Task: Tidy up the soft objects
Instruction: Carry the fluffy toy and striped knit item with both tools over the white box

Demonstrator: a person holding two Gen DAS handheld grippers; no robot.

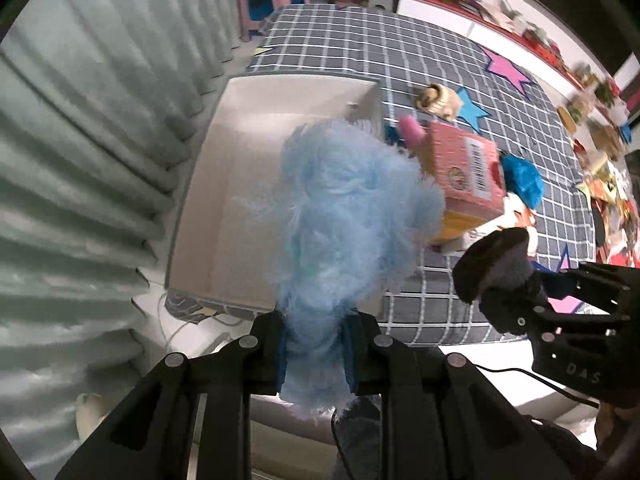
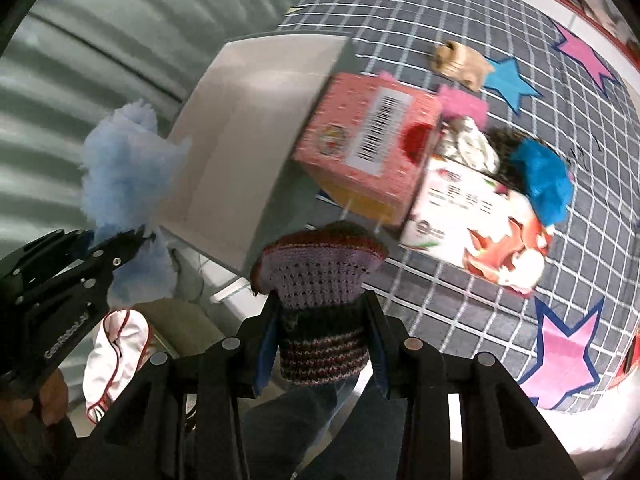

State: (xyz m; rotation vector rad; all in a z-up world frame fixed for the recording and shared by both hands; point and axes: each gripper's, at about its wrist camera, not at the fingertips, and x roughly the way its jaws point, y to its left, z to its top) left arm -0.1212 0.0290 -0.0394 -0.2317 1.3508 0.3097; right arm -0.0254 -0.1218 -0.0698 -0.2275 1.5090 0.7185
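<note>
My left gripper (image 1: 316,344) is shut on a fluffy light-blue plush (image 1: 344,216) and holds it over the near edge of an open white box (image 1: 256,152). The plush also shows in the right wrist view (image 2: 128,176), left of the white box (image 2: 240,140). My right gripper (image 2: 324,332) is shut on a knitted purple-and-maroon striped piece (image 2: 320,280), held in the air near the box's near corner. The right gripper also shows in the left wrist view (image 1: 500,276). A bright-blue furry item (image 2: 540,184), a pink soft item (image 2: 464,104) and a tan plush (image 2: 460,64) lie on the bed.
The grey checked bedspread (image 2: 440,12) has pink and blue stars. A pink carton (image 2: 368,144) and a white printed carton (image 2: 480,224) lie beside the box. Pale green curtains (image 1: 80,160) hang at the left. A white shoe (image 2: 116,356) lies on the floor.
</note>
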